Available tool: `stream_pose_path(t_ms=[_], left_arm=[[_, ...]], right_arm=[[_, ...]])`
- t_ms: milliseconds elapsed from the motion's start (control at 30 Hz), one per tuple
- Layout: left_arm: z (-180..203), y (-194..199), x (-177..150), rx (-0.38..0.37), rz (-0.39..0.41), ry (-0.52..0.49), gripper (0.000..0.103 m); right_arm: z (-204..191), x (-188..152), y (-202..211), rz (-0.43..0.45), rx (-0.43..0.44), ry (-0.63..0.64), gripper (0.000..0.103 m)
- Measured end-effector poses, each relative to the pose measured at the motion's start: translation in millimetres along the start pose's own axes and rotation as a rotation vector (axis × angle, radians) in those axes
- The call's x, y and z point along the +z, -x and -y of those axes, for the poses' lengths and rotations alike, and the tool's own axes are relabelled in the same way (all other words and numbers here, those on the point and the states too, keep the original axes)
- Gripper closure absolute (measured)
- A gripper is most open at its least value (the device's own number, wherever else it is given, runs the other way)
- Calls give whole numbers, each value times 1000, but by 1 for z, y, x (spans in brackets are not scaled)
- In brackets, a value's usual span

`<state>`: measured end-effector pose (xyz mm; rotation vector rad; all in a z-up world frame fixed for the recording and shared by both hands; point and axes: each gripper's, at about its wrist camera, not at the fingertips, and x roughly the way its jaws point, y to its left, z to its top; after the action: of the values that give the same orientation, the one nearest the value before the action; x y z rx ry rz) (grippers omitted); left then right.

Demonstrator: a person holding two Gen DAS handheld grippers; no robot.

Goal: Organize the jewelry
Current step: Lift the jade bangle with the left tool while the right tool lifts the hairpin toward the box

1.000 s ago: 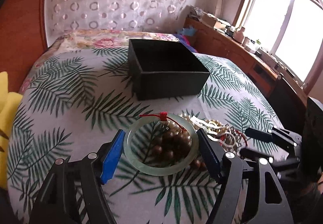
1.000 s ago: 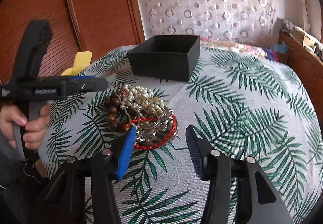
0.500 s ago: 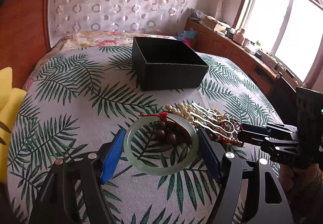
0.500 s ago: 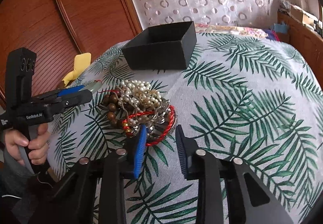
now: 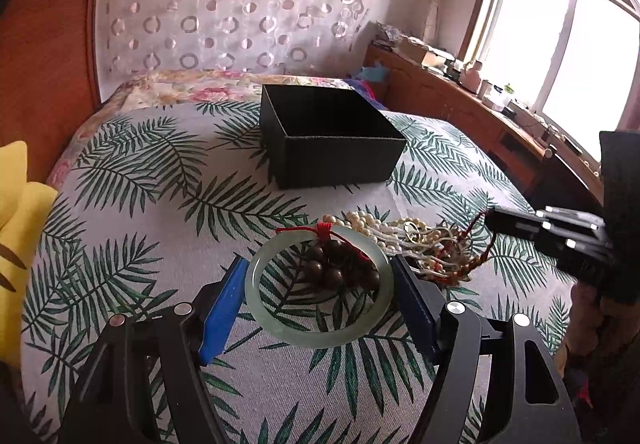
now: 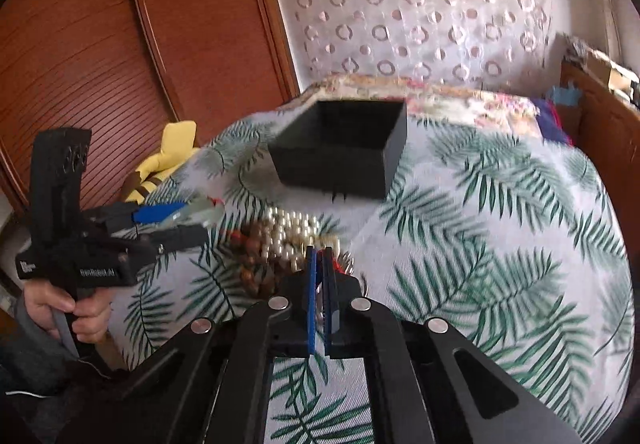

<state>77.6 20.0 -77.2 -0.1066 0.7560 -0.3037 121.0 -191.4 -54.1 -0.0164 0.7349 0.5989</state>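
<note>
A bed [image 5: 132, 180] with a palm-leaf cover carries an open black box [image 5: 332, 140]. Nearer than the box, the left gripper [image 5: 318, 284] grasps a jade bangle [image 5: 318, 332]; the right gripper [image 6: 319, 260], jaws clenched, pinches a red cord [image 5: 478, 262] in the jewelry heap [image 5: 404, 240]. Pick-up step; next, carry to the box.

Two black handheld grippers are being shown: the left gripper [image 5: 318, 294] and right gripper [image 6: 319, 270], each fitted with blue finger pads [image 5: 222, 308] and silver screws [image 6: 279, 302]. White lettering is being displayed on the left one's body; a grey sleeve [image 6: 28, 352] is being worn.
</note>
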Motion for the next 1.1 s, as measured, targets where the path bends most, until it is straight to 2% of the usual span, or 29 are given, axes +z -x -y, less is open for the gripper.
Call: stream_pose_path(t_ms=[200,333,533,633,867,1000,1100], left_arm=[[-1,4,1,2,9,3,34],[-3,6,3,4,15,5,34],[-6,8,4,8,18,13,34],[-5,10,5,9,23,13,34],[-10,21,8,12,53,25,34],[-14,28,9,23,69,33,34],[-20,32,8,32,77,44,34]], right_arm=[[-8,21,11,38,-1,56,100],[-17,29,20,78,34,86,100],[-37,18,5,16,101,126,100],[-44,18,9,25,115,135,100],[-56,53,41,115,76,207,100],[-56,67,39,129,74,214,100],[-65,66,26,101,101,229,100]])
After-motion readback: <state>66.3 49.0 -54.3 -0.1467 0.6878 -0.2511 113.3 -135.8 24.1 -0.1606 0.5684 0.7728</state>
